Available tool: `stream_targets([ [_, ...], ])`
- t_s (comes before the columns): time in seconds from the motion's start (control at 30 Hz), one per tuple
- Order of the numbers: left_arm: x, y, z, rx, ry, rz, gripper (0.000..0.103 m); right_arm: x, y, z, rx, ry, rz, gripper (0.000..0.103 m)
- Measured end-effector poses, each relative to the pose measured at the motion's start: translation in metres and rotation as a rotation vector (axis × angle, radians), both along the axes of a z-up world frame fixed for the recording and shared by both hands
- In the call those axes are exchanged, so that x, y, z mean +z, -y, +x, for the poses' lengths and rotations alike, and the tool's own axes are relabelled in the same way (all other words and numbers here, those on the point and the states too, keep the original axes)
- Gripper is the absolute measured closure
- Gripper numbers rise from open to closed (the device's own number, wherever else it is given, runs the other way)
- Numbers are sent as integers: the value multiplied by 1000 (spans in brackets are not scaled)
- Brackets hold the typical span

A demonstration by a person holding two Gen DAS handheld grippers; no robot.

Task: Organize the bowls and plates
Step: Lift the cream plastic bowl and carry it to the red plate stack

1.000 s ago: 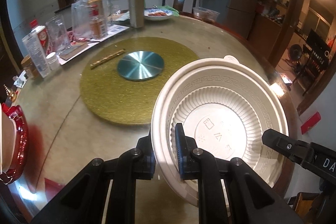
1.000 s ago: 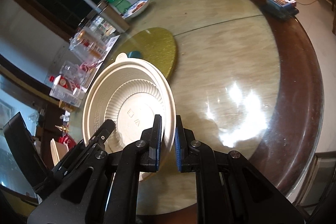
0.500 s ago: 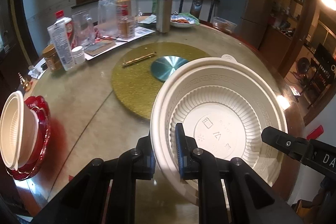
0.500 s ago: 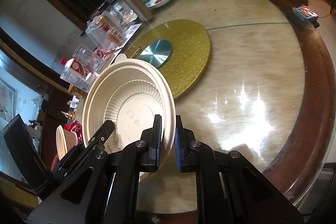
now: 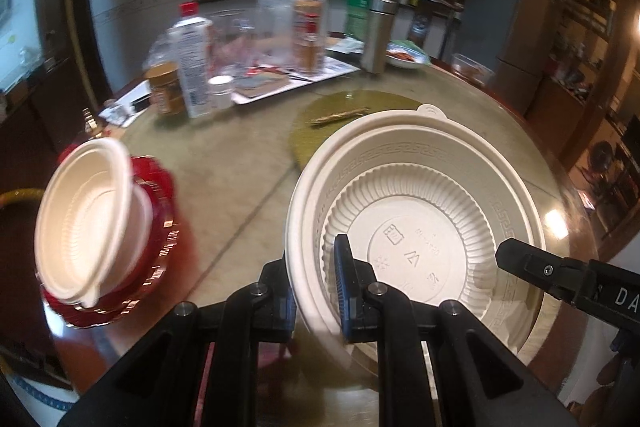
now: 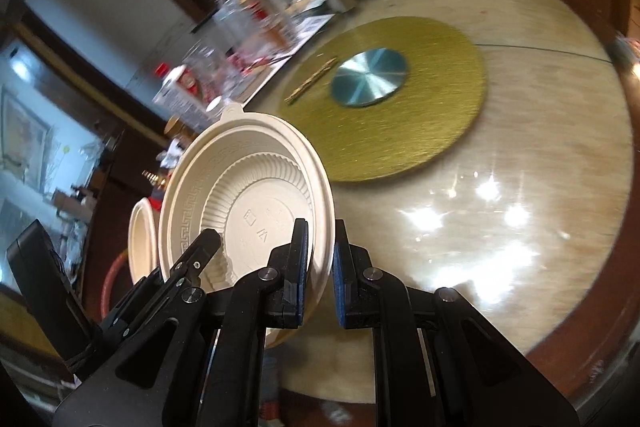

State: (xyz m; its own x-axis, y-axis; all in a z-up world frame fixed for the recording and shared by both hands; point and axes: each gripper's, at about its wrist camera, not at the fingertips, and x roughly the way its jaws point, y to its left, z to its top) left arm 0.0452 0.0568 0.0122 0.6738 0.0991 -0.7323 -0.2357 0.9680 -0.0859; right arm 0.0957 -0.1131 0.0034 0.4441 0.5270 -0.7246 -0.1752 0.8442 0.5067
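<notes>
A large cream bowl (image 5: 424, 211) with a ribbed inside and a key-pattern rim hangs above the round table (image 5: 224, 179), held from two sides. My left gripper (image 5: 316, 291) is shut on its near-left rim. My right gripper (image 6: 320, 275) is shut on the opposite rim of the same cream bowl (image 6: 248, 203), and its black finger shows at the right of the left wrist view. To the left, a smaller cream bowl (image 5: 84, 219) sits nested in a red bowl (image 5: 160, 227) at the table's edge. The smaller cream bowl (image 6: 140, 247) also peeks out behind the held one.
A gold turntable mat (image 6: 400, 103) with a steel disc (image 6: 368, 77) lies mid-table. Bottles, jars and a tray crowd the far left side (image 5: 192, 67). A steel flask (image 5: 378, 35) and a dish of food (image 5: 404, 57) stand at the back.
Both grippers have carried the large cream bowl leftward across the table. The red bowl with the smaller cream bowl has come further into view on the left.
</notes>
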Motion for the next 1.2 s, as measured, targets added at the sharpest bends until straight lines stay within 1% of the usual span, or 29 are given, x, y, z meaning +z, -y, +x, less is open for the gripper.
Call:
stream_targets([
  [0.2, 2, -36, -16, 84, 1, 1, 88, 2, -39, 0, 83, 4, 5, 92],
  [0.3, 3, -51, -23, 110, 6, 0, 88, 6, -55, -3, 109, 13, 5, 92],
  [0.67, 19, -90, -42, 168, 52, -6, 88, 26, -103, -7, 178, 48, -4, 92],
  [1.2, 20, -154, -59, 294, 62, -7, 88, 28, -181, -7, 298, 48, -17, 92],
])
